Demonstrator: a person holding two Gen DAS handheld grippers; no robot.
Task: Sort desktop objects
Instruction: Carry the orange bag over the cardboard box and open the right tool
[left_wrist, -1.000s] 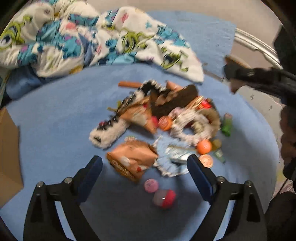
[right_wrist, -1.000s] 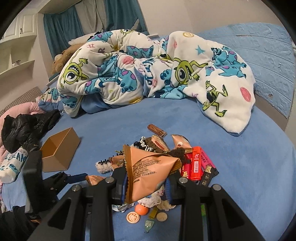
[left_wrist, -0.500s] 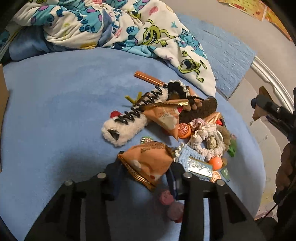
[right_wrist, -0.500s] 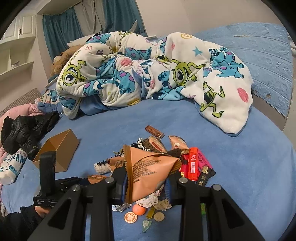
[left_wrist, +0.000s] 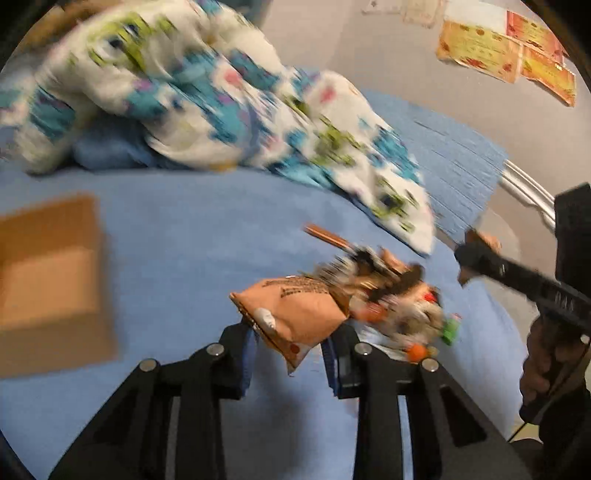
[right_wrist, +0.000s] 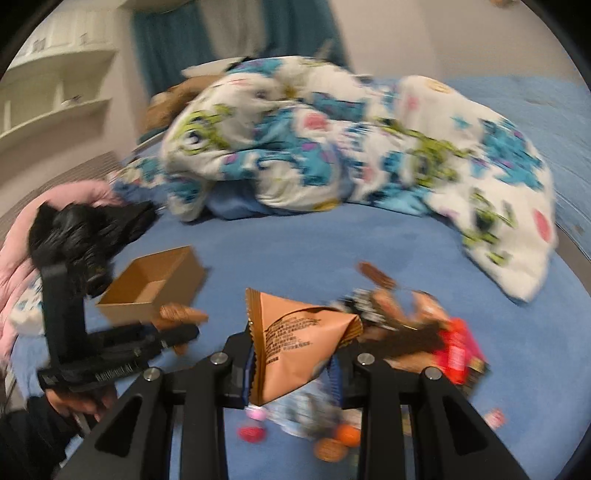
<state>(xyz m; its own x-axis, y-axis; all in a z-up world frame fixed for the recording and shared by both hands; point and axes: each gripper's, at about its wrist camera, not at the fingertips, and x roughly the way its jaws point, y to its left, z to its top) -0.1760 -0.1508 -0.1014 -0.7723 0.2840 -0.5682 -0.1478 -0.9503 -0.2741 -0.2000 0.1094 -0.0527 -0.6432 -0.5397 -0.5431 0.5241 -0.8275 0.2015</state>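
Each camera sits just behind its own gripper and looks forward and down over a blue bed (left_wrist: 184, 229), close to the surface. Both views share the patterned blanket (left_wrist: 207, 99) far off, the cardboard box (right_wrist: 155, 284) at left, and the pile of small items (left_wrist: 399, 295).

The left gripper (left_wrist: 290, 341), a black two-finger frame with blue pads, pointed forward and downward, its jaws drawn close and clamped on an orange packet. The right gripper (right_wrist: 291, 363), of the same black build, was likewise angled down with its blue pads pressed on another orange packet. In the left view a bare hand (left_wrist: 546, 365) wrapped the right gripper's handle; in the right view another hand (right_wrist: 79, 400) gripped the left one's handle.
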